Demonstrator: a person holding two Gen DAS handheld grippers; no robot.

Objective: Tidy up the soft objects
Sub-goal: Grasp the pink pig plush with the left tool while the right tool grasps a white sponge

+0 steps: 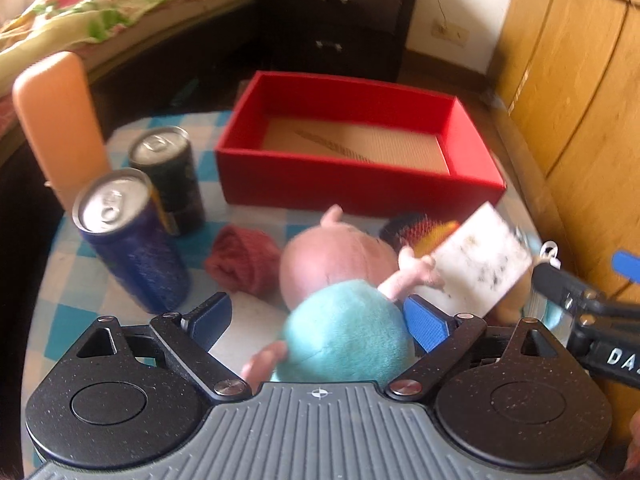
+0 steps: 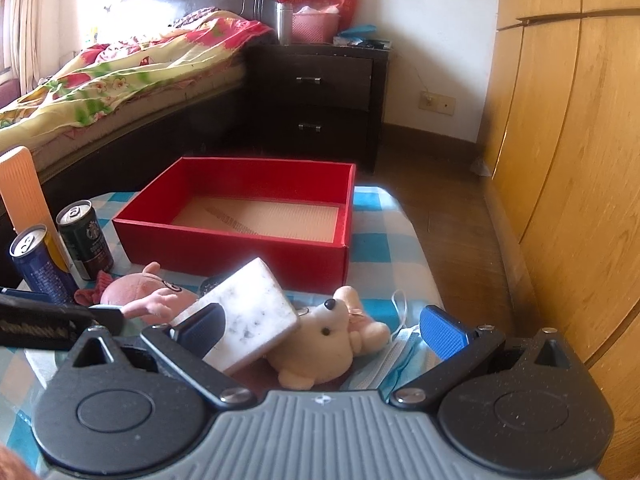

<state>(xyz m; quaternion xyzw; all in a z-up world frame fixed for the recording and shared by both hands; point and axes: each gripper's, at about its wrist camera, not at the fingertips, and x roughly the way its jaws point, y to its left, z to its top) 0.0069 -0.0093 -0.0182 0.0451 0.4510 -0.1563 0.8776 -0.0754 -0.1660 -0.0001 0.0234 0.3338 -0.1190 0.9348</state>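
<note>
An open red box point(image 1: 352, 184) point(image 2: 240, 246) stands empty at the back of the checked table. My left gripper point(image 1: 320, 320) is open around a pink pig plush with a teal body point(image 1: 344, 324); its pink head point(image 2: 140, 288) shows in the right wrist view. My right gripper point(image 2: 320, 328) is open; a white speckled sponge block point(image 2: 248, 316) point(image 1: 480, 264) leans against its left finger and a cream bear plush point(image 2: 324, 340) lies between the fingers. A dark red cloth point(image 1: 244, 260) lies left of the pig. A blue face mask point(image 2: 396, 356) lies under the bear.
Two drink cans point(image 1: 136, 236) point(image 1: 168, 176) and an orange upright object point(image 1: 60, 128) stand at the table's left. A multicoloured brush point(image 1: 420, 232) lies before the box. A bed point(image 2: 120, 76), dark nightstand point(image 2: 320, 96) and wooden wardrobe point(image 2: 568, 120) surround the table.
</note>
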